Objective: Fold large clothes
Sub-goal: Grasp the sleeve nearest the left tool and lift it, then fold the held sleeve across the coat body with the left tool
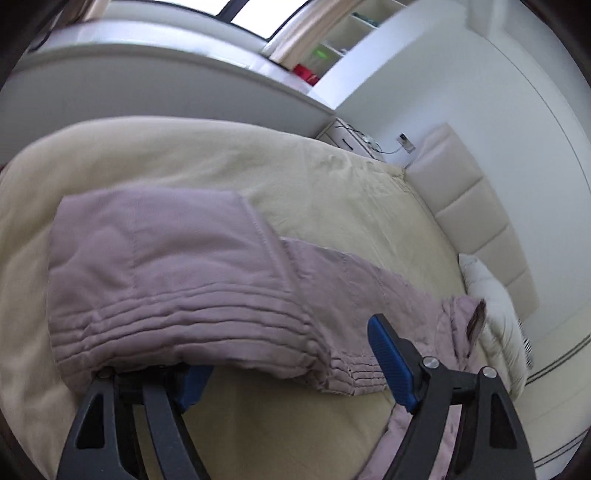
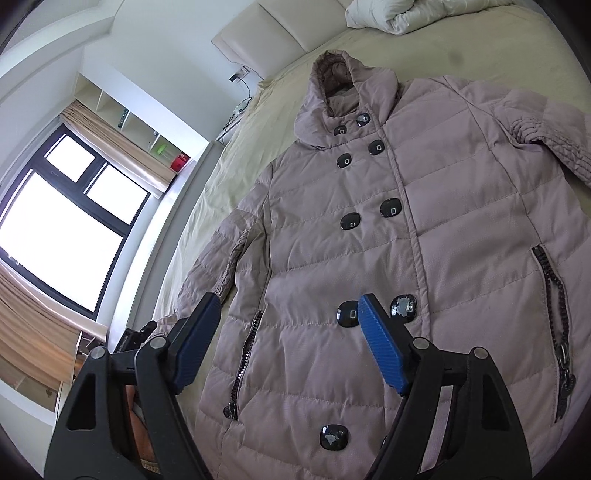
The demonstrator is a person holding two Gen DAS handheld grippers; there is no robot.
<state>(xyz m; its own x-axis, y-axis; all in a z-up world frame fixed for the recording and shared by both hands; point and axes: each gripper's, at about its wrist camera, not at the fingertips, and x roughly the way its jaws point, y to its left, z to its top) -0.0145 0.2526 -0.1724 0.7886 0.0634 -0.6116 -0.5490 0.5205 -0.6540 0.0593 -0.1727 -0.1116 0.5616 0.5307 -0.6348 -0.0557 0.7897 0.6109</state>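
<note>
A mauve padded coat lies front up on the beige bed, with dark buttons and its hood toward the headboard. My right gripper hovers open over the coat's lower front, and nothing is between its blue pads. In the left wrist view one sleeve is raised, and its ribbed cuff drapes over the left finger of my left gripper. Those jaws stand wide apart. The left pad is half hidden under the cuff, and the right pad is bare.
A padded cream headboard stands at the bed's head, with a white pillow or duvet bunched beside it. A bedside table with cables sits in the corner. A window, curtains and open shelves line the far wall.
</note>
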